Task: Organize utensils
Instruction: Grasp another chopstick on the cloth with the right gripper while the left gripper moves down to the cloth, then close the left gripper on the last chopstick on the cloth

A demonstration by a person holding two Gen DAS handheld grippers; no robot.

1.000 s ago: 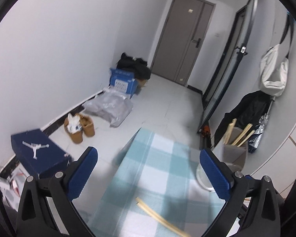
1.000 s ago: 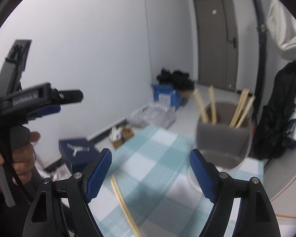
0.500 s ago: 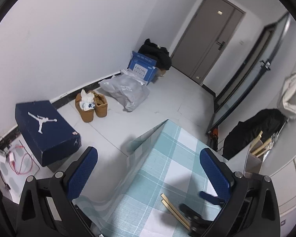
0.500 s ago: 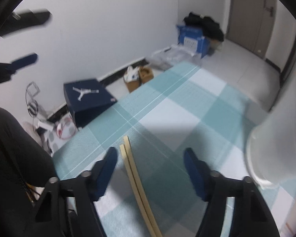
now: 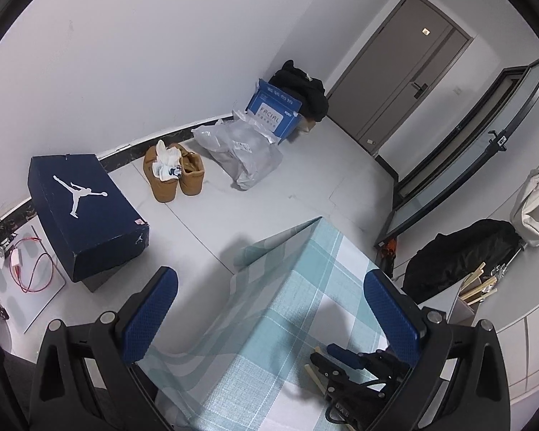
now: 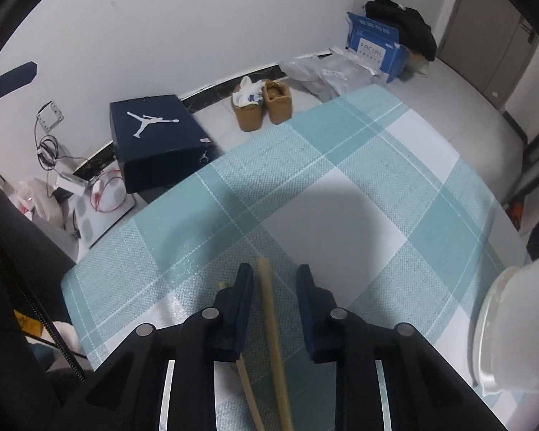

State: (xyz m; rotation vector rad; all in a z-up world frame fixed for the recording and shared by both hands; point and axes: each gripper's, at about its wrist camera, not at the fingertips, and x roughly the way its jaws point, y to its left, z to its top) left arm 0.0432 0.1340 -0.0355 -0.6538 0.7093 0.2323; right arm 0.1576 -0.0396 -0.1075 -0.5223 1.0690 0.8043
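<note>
My right gripper (image 6: 273, 283) straddles one chopstick (image 6: 269, 309) on the checked tablecloth (image 6: 341, 194) — jaws have just been closing, pads not yet touching it, so a pinch looks next. Second chopstick (image 6: 246, 384) lies just outside the left pad. My left gripper (image 5: 269, 309) hangs spread, empty. Only the left view shows the utensil holder (image 5: 465, 305) beyond the cloth — likely the destination.

shoebox (image 5: 86, 212): dark blue, white jumping figure on lid, on floor by wall
boots (image 5: 172, 172): 2, tan, white cloth stuffed in 1
plastic bag (image 5: 244, 151): grey, crumpled, beside boots
carton (image 5: 275, 109): blue, open, against wall
black clothing (image 5: 302, 86): heaped behind carton
door (image 5: 409, 68): brown, closed
cable (image 5: 32, 265): red, looped on floor
white bag (image 5: 535, 204): hanging, right
</note>
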